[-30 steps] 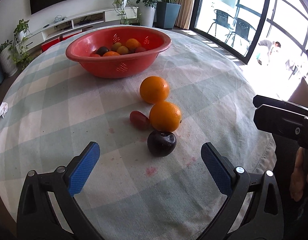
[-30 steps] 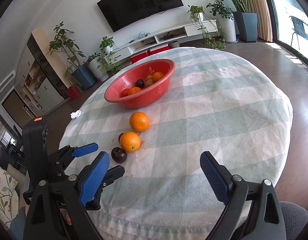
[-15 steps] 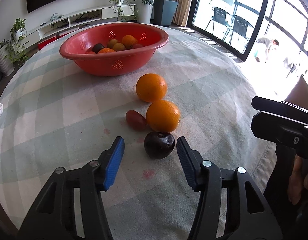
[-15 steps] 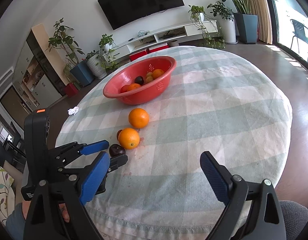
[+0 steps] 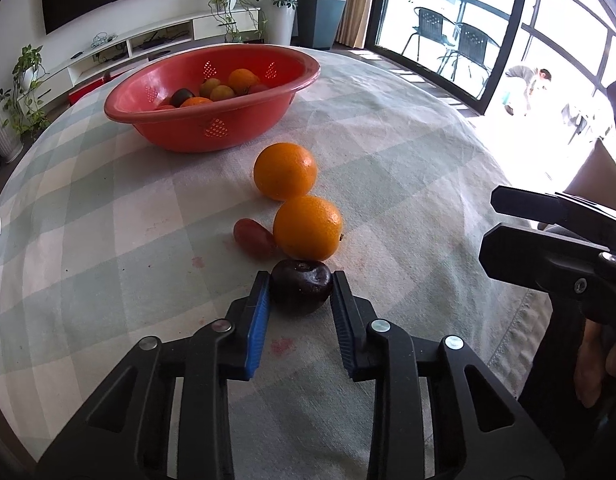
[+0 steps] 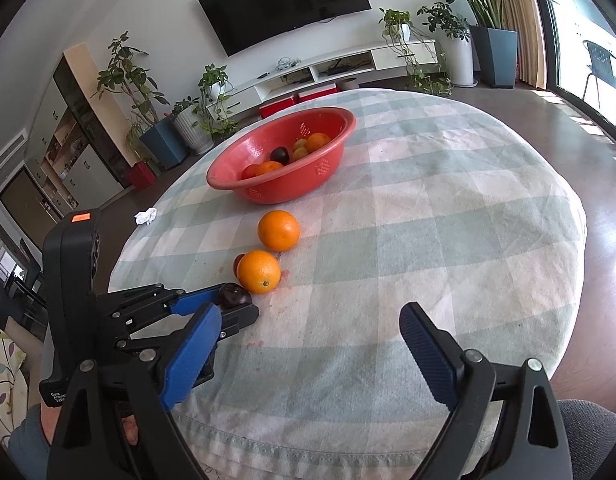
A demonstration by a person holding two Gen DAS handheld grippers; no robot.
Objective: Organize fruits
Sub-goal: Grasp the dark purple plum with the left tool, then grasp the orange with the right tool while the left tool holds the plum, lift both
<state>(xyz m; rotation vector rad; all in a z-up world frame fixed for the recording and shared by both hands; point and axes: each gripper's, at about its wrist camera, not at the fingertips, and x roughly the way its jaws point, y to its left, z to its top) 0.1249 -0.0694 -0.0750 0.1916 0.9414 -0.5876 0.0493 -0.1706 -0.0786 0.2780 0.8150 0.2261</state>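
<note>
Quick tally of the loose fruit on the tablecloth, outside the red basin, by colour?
Orange: 2, the far orange and the near orange
Red: 1, the small red fruit
Dark purple: 1, the dark plum, clamped in the left gripper
Total: 4

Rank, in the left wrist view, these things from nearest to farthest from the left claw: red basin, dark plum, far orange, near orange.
1. dark plum: between the pads of the left claw.
2. near orange: just behind the plum.
3. far orange: further back.
4. red basin: farthest, back left.
</note>
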